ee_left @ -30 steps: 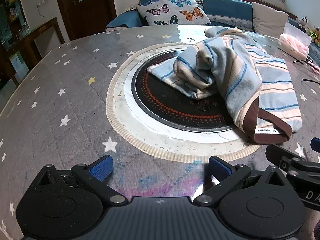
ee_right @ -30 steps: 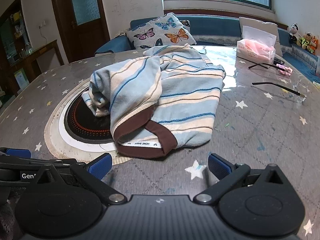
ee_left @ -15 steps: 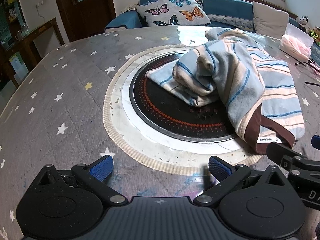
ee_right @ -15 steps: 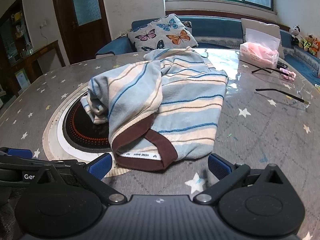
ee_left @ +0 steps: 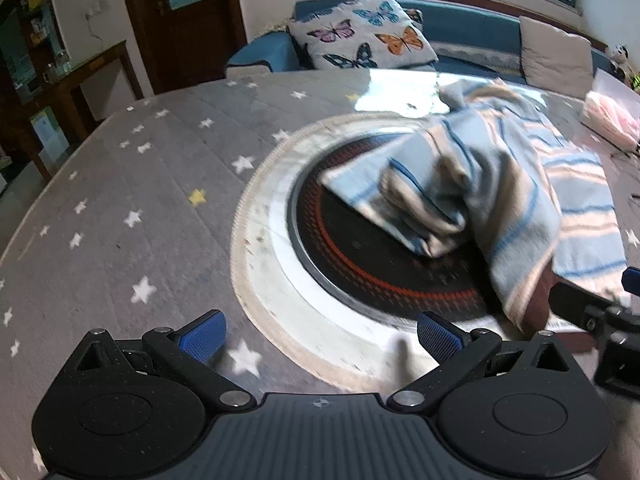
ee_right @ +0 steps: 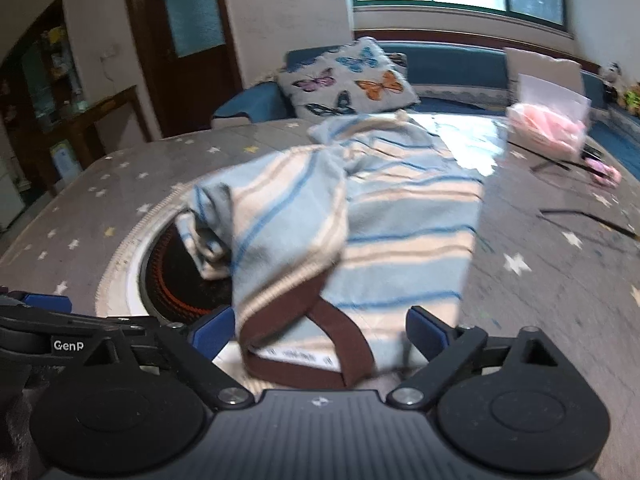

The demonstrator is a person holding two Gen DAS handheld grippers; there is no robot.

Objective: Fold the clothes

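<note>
Shirt [ee_right: 384,240], striped blue and cream with a brown collar band [ee_right: 340,332], is lying crumpled on the counter [ee_left: 120,208]; one part is bunching over the round black hotplate [ee_left: 360,264] set in the counter's middle, the rest is spreading flat to the right of it. Nothing is folded yet, so the task is judged to be at its start.

Right gripper [ee_right: 318,330] is sitting low with the collar band lying between its spread fingers, neither pad touching the cloth as far as the blur allows; likely it is lining up on the collar because that stiff edge gives a firm hold for pulling the shirt flat.

Left gripper [ee_left: 320,334] is hovering over bare counter near the hotplate rim, fingers spread wide and holding nothing, well apart from the shirt. Right gripper's tip is showing at the far right of the left view.

A tissue pack [ee_right: 548,128] and glasses [ee_right: 592,216] are lying beyond, clear of the work.
</note>
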